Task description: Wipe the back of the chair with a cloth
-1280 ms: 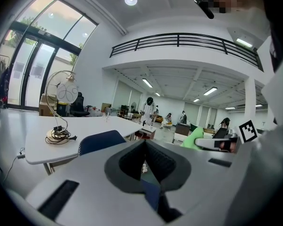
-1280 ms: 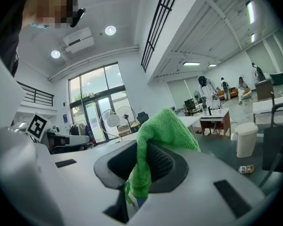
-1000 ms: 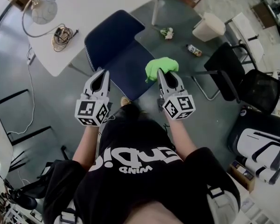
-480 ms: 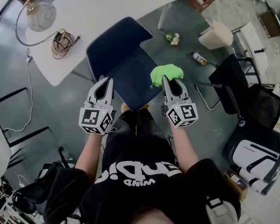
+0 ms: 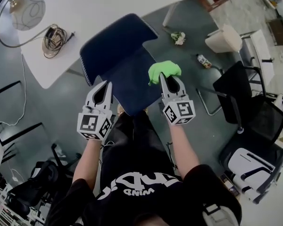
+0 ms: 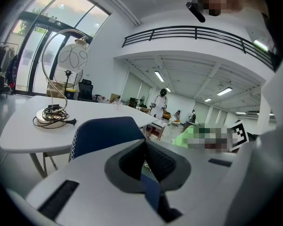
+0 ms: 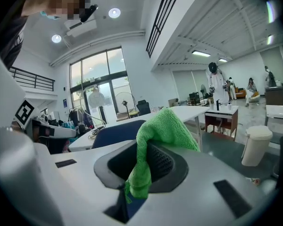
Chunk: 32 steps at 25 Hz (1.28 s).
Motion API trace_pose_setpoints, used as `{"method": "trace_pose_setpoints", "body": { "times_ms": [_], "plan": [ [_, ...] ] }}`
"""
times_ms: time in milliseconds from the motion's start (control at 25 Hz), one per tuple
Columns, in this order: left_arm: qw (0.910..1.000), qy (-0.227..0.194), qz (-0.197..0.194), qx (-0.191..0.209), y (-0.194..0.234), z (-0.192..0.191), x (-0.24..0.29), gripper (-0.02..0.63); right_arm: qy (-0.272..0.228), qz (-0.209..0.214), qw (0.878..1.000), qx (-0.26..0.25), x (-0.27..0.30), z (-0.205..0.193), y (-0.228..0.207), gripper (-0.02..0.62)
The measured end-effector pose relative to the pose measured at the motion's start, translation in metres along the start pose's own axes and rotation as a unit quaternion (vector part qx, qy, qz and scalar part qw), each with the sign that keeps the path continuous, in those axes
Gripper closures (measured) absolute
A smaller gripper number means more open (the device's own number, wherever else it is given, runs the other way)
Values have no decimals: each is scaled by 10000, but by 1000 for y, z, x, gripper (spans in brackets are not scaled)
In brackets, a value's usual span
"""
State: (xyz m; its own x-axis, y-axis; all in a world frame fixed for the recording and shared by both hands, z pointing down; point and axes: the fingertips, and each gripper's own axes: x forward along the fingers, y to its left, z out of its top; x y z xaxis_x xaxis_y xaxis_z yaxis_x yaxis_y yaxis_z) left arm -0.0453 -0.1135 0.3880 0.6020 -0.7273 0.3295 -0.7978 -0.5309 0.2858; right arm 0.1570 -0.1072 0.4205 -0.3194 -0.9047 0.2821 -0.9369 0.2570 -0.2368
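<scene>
The right gripper pinches a bunched cloth at its tips, leaving a loose pad free for wiping. It is held over the chair seat, seemingly short of the back. The left gripper, pressed together and empty, hovers alongside.

White table across the top of the head view, bearing a lamp with a round pale shade and, just beside it, a coil of dark cable. To the right on the grey floor, a white bin with a small bottle near it. Lower right, a black office chair. High in the left gripper view, a dark balcony railing.
</scene>
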Motion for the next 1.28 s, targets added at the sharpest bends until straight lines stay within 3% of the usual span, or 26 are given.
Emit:
{"method": "trace_pose_setpoints", "body": {
  "times_ms": [760, 1280],
  "plan": [
    [9995, 150, 239, -167, 35, -17, 28, 607, 648, 144, 9955, -682, 155, -31, -63, 543],
    [9985, 141, 467, -239, 60, -17, 24, 607, 1057, 275, 9885, -1050, 225, -42, -68, 543]
  ]
}}
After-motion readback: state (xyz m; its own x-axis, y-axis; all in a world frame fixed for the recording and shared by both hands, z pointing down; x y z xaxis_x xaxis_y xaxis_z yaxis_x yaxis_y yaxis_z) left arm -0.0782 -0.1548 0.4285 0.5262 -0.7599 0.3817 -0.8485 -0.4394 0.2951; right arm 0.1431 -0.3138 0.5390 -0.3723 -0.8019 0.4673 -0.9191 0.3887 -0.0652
